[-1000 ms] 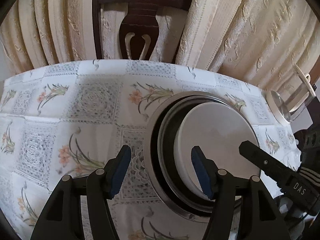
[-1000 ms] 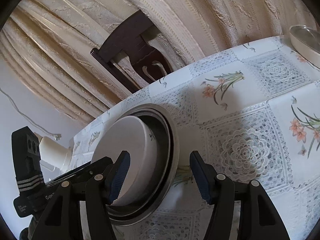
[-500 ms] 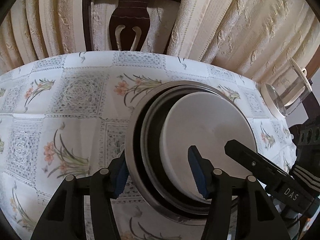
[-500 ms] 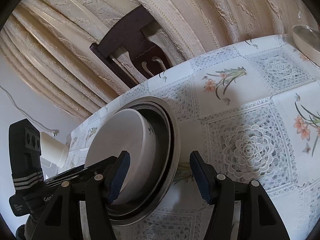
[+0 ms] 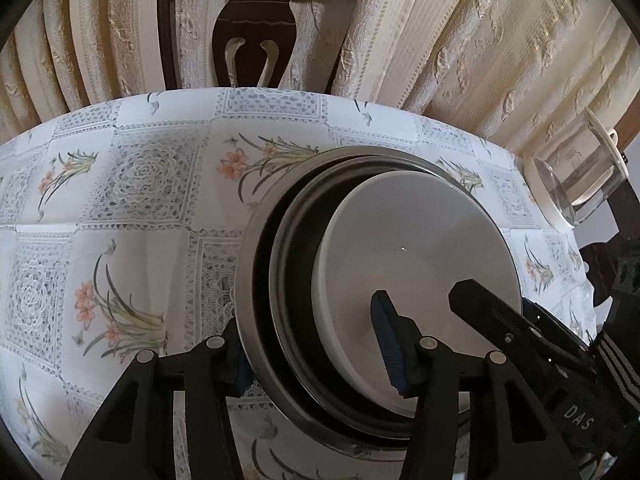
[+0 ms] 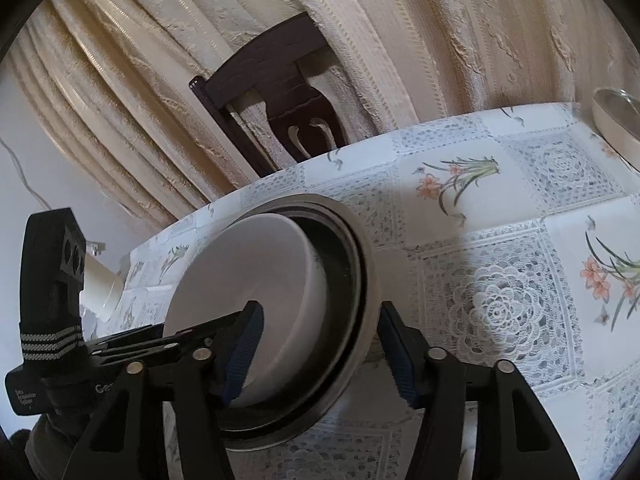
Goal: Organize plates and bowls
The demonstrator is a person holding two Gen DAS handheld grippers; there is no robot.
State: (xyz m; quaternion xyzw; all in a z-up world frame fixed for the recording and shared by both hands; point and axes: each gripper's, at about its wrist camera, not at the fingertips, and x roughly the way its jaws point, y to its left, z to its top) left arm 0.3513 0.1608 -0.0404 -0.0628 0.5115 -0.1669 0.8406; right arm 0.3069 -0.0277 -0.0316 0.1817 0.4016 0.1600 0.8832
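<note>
Bowls (image 5: pixel 416 272) sit nested on your tablecloth (image 5: pixel 132 200) — your left gripper (image 5: pixel 316 348) and right gripper (image 6: pixel 320 344) both gape open astride opposite rims, with bare cloth all round.

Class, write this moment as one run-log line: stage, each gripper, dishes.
stage: gripping stack | left gripper: open, astride metal bowl rim | right gripper: open, astride opposite rim | white bowl: nested inside

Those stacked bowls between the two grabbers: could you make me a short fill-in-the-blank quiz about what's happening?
1. The white bowl sits inside the ____ bowls.
2. The left gripper and right gripper both straddle the stack's ____.
3. Behind the table stands a dark wooden ____.

Answers: metal; rim; chair
</note>
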